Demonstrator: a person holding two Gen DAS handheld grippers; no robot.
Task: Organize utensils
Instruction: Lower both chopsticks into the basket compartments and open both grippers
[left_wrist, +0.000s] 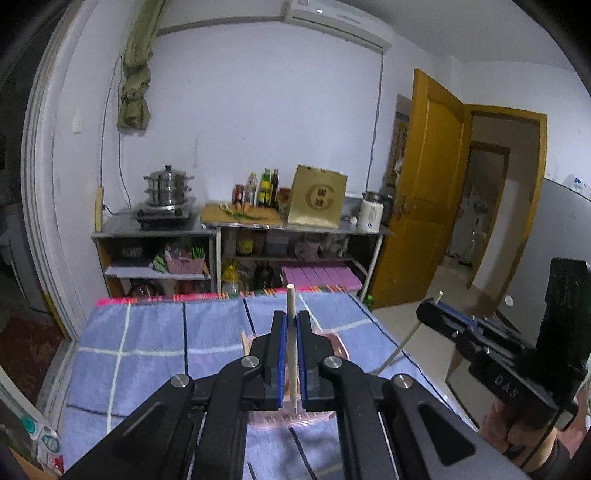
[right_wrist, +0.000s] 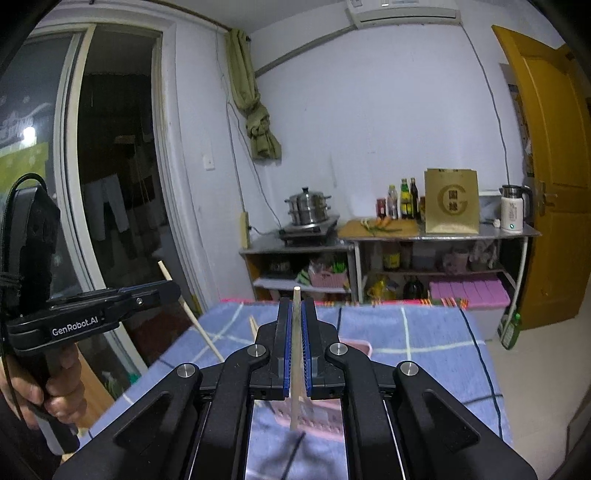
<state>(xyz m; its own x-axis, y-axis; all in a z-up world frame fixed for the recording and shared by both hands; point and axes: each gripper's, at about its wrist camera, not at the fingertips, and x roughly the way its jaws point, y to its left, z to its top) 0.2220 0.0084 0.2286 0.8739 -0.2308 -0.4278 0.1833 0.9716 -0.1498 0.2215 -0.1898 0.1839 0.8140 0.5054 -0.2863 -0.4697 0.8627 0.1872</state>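
Note:
My left gripper (left_wrist: 290, 314) is shut on a pale wooden chopstick (left_wrist: 290, 297) that stands upright between its blue pads. It hangs above a pink plastic basket (left_wrist: 334, 341) on the blue checked cloth (left_wrist: 147, 332). Another stick (left_wrist: 243, 343) leans at the basket's left side. My right gripper (right_wrist: 295, 301) is likewise shut on an upright chopstick (right_wrist: 295, 354) over the same basket (right_wrist: 356, 345). Each gripper shows in the other's view: the right one (left_wrist: 424, 308) with its chopstick (left_wrist: 397, 349), the left one (right_wrist: 173, 288) with its chopstick (right_wrist: 195, 321).
Beyond the cloth-covered table stands a metal shelf unit (left_wrist: 236, 230) with a steamer pot (left_wrist: 168, 188), bottles (left_wrist: 264, 188), a gold paper bag (left_wrist: 317, 195) and a white kettle (left_wrist: 373, 212). A yellow door (left_wrist: 424, 184) stands open at right. A person's hand (right_wrist: 59, 387) holds each handle.

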